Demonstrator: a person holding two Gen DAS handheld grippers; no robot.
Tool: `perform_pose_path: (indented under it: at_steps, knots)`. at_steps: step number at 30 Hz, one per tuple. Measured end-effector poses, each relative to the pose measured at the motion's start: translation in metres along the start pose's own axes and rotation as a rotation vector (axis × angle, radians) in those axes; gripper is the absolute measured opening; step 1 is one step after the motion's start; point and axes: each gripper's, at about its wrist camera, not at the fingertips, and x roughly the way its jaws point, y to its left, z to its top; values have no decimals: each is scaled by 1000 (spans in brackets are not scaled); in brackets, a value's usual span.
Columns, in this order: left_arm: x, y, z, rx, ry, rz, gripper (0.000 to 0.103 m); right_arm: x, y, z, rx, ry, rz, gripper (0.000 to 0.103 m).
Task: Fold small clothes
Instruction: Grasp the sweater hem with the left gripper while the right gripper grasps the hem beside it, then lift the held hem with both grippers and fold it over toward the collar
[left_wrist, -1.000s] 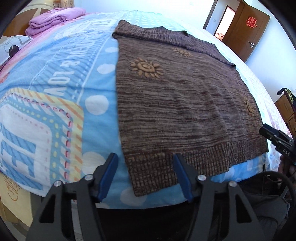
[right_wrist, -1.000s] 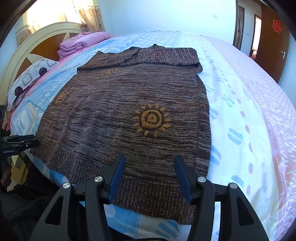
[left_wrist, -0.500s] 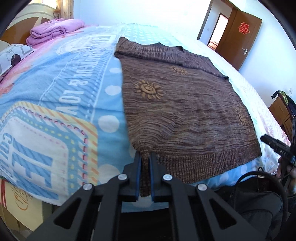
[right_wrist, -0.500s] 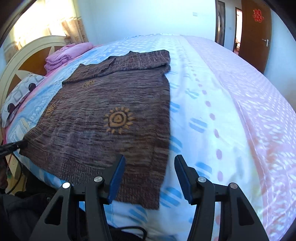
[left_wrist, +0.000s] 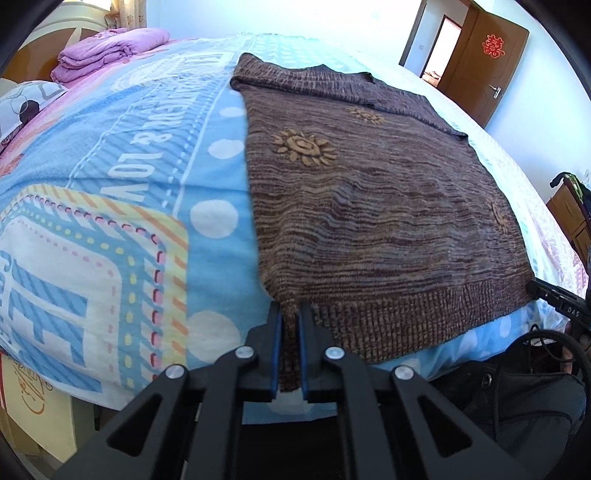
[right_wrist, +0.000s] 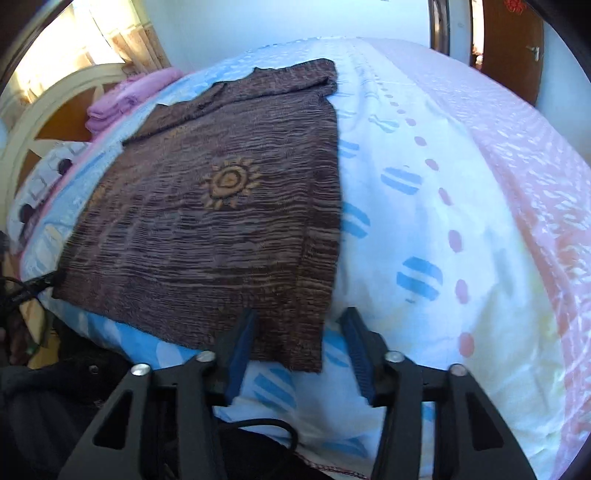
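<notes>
Brown knit sweater (left_wrist: 369, 206) lies flat on the bed (left_wrist: 110, 184), hem at the near edge. My left claw (left_wrist: 289, 347) stays clenched on the hem's left corner, as half a second ago. My right claw (right_wrist: 299, 354), released, now straddles the right corner; it must close before I lift and fold.

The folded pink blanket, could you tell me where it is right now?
The folded pink blanket lies at the bed's far left in both views, by the headboard, beyond the brown sweater.
</notes>
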Motion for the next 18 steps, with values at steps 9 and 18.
perform_pose_path:
  at_steps: [9, 18]
  knots:
    - [-29, 13, 14, -50, -105, -77, 8, -26, -5, 7, 17, -113, 100, 6]
    - [-42, 16, 33, -82, -149, -164, 8, -51, -17, 18, 107, -219, 205, 5]
